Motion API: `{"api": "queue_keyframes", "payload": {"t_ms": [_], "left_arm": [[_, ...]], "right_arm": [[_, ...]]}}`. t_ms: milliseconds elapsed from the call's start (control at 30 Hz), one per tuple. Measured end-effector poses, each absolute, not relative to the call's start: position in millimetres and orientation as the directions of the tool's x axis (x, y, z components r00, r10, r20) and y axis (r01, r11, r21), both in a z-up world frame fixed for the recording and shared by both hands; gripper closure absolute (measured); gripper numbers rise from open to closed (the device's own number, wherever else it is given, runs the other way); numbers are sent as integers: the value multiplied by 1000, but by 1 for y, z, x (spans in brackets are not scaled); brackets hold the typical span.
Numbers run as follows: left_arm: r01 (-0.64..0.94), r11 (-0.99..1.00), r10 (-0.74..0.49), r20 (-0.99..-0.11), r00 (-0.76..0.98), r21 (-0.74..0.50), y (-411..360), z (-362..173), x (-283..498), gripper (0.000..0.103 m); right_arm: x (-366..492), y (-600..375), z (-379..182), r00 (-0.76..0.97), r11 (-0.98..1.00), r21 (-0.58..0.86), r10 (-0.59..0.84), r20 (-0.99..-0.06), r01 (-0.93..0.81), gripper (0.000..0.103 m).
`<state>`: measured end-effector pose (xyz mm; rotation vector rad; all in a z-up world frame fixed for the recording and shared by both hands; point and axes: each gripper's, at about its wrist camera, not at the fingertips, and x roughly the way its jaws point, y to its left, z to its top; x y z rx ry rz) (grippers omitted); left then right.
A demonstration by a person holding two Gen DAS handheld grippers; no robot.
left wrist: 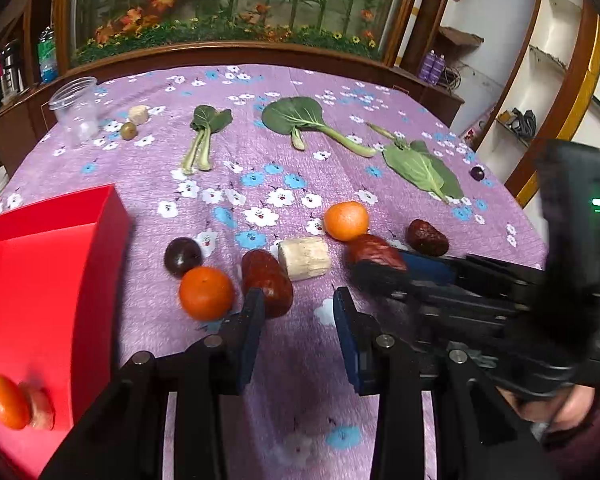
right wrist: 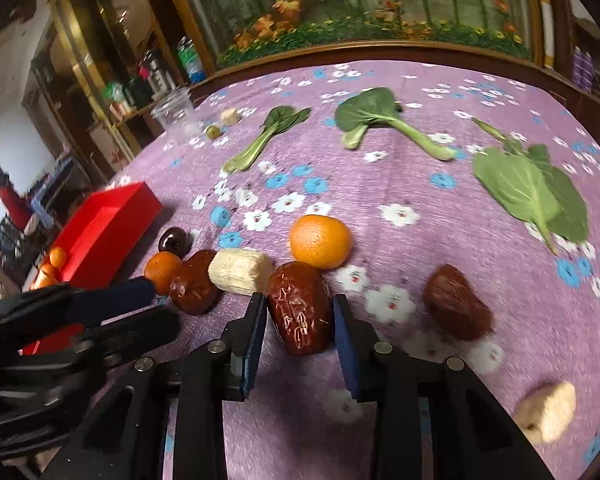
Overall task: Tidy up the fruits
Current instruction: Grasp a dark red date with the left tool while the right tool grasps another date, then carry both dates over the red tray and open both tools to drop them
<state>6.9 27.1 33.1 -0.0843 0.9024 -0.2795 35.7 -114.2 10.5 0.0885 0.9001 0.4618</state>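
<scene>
On the purple flowered cloth lie two oranges [left wrist: 206, 293] [left wrist: 346, 220], three red dates [left wrist: 266, 282] [left wrist: 426, 237] [right wrist: 300, 307], a dark plum [left wrist: 182, 257] and a pale root piece [left wrist: 305, 258]. My left gripper [left wrist: 298, 304] is open, just short of the near date. My right gripper [right wrist: 300, 312] is open with its jaws on either side of the middle date, which rests on the cloth. The red box [left wrist: 40, 280] at the left holds an orange [left wrist: 7, 402] and a pale fruit.
Green leaves [left wrist: 300, 120] [left wrist: 424, 170] [left wrist: 204, 136] lie across the far cloth. A clear plastic cup [left wrist: 75, 110], a small green fruit [left wrist: 128, 131] and a pale piece [left wrist: 137, 114] stand at far left. Another plum [left wrist: 477, 173] sits far right. A pale piece [right wrist: 548, 412] lies near right.
</scene>
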Motion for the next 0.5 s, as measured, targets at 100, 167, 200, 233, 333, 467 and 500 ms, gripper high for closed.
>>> {"api": "queue_keyframes", "payload": {"t_ms": [100, 167, 200, 233, 333, 467, 500], "left_arm": [[220, 963, -259, -754, 603, -155, 22, 34, 14, 69], [224, 968, -229, -757, 612, -112, 18, 35, 19, 69], [222, 971, -212, -760, 615, -92, 17, 34, 21, 69], [217, 973, -195, -765, 614, -74, 17, 33, 24, 69], [204, 977, -173, -776, 607, -59, 18, 28, 28, 69], [226, 974, -158, -785, 598, -24, 18, 20, 29, 74], [229, 973, -159, -786, 597, -22, 18, 20, 29, 74]], "right_arm": [[31, -129, 13, 545, 900, 295, 429, -720, -320, 67], [29, -134, 14, 550, 899, 311, 436, -713, -309, 68], [29, -135, 13, 549, 898, 317, 439, -711, -306, 68], [30, -136, 13, 548, 897, 321, 441, -711, -304, 68], [30, -136, 11, 543, 894, 330, 447, -711, -305, 68], [30, -136, 11, 543, 890, 338, 455, -705, -307, 68], [30, -137, 11, 544, 889, 339, 456, -704, -307, 68]]}}
